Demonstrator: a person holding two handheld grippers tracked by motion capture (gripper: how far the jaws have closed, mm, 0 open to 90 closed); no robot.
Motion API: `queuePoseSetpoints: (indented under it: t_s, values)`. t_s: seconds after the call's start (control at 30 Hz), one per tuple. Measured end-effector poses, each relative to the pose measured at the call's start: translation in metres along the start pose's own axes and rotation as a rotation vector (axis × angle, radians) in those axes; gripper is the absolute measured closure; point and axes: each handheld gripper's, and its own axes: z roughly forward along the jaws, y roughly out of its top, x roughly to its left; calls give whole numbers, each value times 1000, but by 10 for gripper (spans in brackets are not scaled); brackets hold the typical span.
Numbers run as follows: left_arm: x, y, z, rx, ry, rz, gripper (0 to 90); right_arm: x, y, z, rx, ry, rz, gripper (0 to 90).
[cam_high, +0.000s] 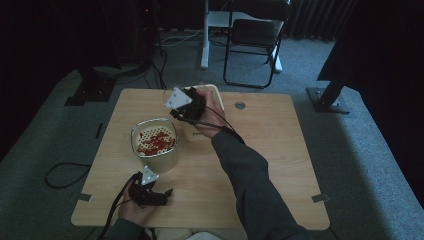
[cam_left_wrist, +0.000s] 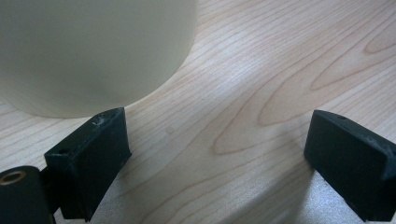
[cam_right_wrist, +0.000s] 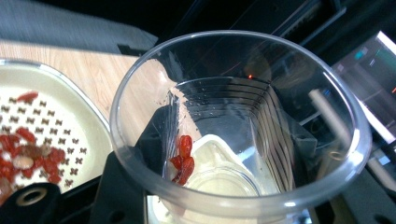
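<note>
A cream container (cam_high: 155, 145) with a perforated strainer insert (cam_right_wrist: 56, 121) stands left of the table's middle, red berries (cam_high: 152, 141) lying in the strainer. My right gripper (cam_high: 192, 107) is raised behind and to the right of it, shut on a clear plastic cup (cam_right_wrist: 233, 116) that is tilted toward the camera. A few red berries (cam_right_wrist: 183, 158) cling inside the cup near its bottom. My left gripper (cam_high: 162, 192) rests low by the table's front edge. Its jaws stand wide open (cam_left_wrist: 217, 123) with bare wood between them, just beside the container's wall (cam_left_wrist: 93, 51).
A cream tray (cam_high: 216, 91) lies at the table's far edge behind the right hand. A small grey disc (cam_high: 240, 105) is set in the tabletop (cam_high: 270, 150). A folding chair (cam_high: 252, 35) stands beyond the table, and a cable (cam_high: 62, 175) loops on the floor at left.
</note>
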Motion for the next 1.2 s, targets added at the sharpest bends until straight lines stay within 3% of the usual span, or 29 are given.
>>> queuePoseSetpoints:
  t_s: [0.03,0.07,0.1,0.47,0.67,0.83,0.9,1.2]
  values:
    - [0,0,0,0,0,0,69,-2,-1,0,-3,3,15,488]
    - [0,0,0,1,0,1,69,-11,-6,-1,-8,15,75,486]
    - [0,0,0,1,0,1,69,-11,-6,-1,-8,15,75,486]
    - [0,0,0,2,0,2,69,-43,-21,6,-24,96,334,480]
    - [0,0,0,2,0,1,69,-52,-31,19,2,107,417,475]
    - [0,0,0,3,0,2,69,-52,-34,30,18,112,435,473]
    - [0,0,0,3,0,2,69,-55,-36,41,28,123,480,472]
    - [0,0,-1,1,0,3,69,-59,-45,68,89,138,546,467]
